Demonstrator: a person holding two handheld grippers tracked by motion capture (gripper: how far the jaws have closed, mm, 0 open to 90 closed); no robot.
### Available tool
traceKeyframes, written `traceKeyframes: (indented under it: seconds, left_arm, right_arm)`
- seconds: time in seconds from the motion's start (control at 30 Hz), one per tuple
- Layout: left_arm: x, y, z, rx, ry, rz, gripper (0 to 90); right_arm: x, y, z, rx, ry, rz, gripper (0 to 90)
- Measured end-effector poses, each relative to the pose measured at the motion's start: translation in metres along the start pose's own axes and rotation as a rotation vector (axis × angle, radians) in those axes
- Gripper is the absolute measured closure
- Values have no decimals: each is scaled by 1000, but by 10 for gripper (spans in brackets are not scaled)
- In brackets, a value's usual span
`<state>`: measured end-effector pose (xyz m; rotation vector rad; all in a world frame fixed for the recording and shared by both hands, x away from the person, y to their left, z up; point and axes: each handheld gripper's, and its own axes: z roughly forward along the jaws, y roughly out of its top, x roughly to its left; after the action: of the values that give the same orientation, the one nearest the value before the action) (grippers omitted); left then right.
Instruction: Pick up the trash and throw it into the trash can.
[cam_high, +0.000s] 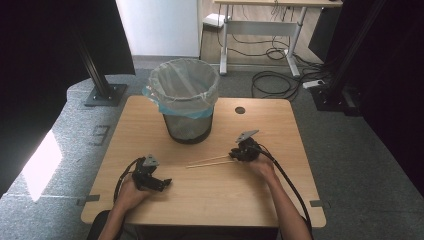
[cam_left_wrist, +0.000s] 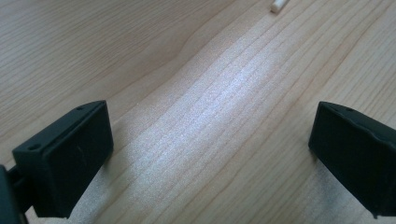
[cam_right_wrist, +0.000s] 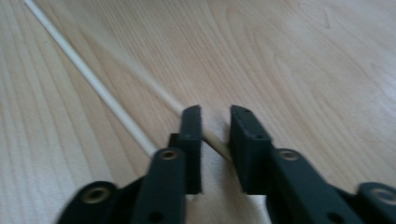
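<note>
My right gripper (cam_right_wrist: 215, 133) is nearly closed around one chopstick (cam_right_wrist: 217, 142); whether it's pinched, I cannot tell. The second chopstick (cam_right_wrist: 93, 81) lies just beside it. My left gripper (cam_left_wrist: 210, 154) gapes, empty. The bin (cam_high: 185, 100), bag-lined (cam_high: 156, 95), stands behind on the table (cam_high: 225, 195); its inside is hidden.

Two chopsticks (cam_high: 210, 161), one bin (cam_high: 185, 100)

Table (cam_high: 210, 190): pale wood-grain top, smooth, soft sheen under the light. 2 chopsticks (cam_high: 207, 162): light bare wood, matt, thin and smooth. Bin (cam_high: 187, 127): dark metal mesh, lined with a thin translucent plastic bag (cam_high: 184, 82), crinkled, faintly glossy. Right gripper (cam_right_wrist: 215, 135) and left gripper (cam_left_wrist: 210, 154): black matt plastic jaws.
</note>
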<state>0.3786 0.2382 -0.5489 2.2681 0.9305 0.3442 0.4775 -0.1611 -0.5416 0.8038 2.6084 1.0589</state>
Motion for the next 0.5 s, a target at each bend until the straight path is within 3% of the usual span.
traceKeyframes:
  seconds: [0.03, 0.3, 0.5]
  left_arm:
    - [0, 0, 0, -1, 0, 0, 0]
    - [0, 0, 0, -1, -1, 1, 0]
    - [0, 0, 0, -1, -1, 1, 0]
  right_arm:
    - [3, 0, 0, 1, 9, 10, 830]
    - [10, 0, -1, 7, 31, 6, 845]
    - [15, 4, -5, 11, 47, -52, 853]
